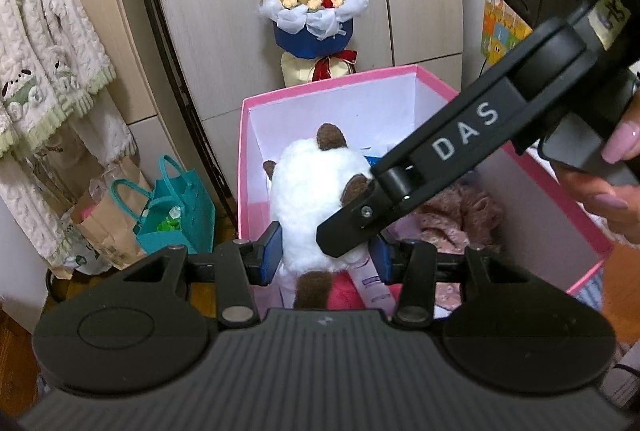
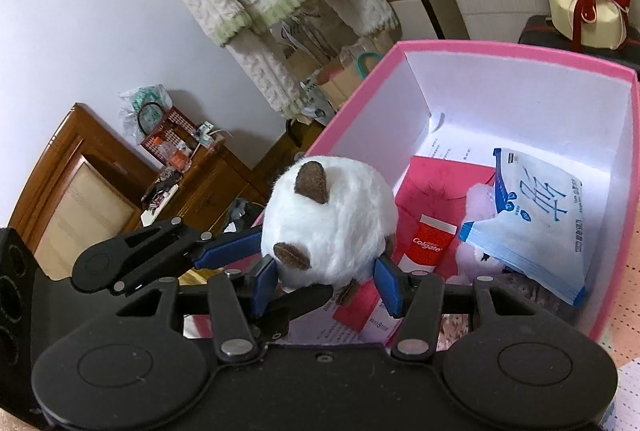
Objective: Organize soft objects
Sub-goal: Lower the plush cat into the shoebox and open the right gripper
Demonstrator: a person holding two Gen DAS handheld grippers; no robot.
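A white plush toy with brown ears [image 1: 316, 187] hangs over the near left part of an open pink box [image 1: 328, 79]. My left gripper [image 1: 326, 257] is shut on the toy's lower body, its blue pads pressing in from both sides. The right gripper's black finger [image 1: 352, 227] crosses the toy from the upper right, with a hand behind it. In the right wrist view the plush toy [image 2: 328, 219] sits between the pads of my right gripper [image 2: 326, 285], shut on it above the pink box [image 2: 480, 47]. A left gripper finger [image 2: 228, 251] reaches in from the left.
Inside the box lie a Colgate carton [image 2: 430, 243], a blue-and-white pack [image 2: 532, 215], a pale pink plush [image 2: 476, 203] and pink fabric [image 1: 460, 215]. A flower bouquet [image 1: 312, 11] stands behind it, a teal bag [image 1: 180, 207] and hanging fluffy garments [image 1: 44, 71] to its left.
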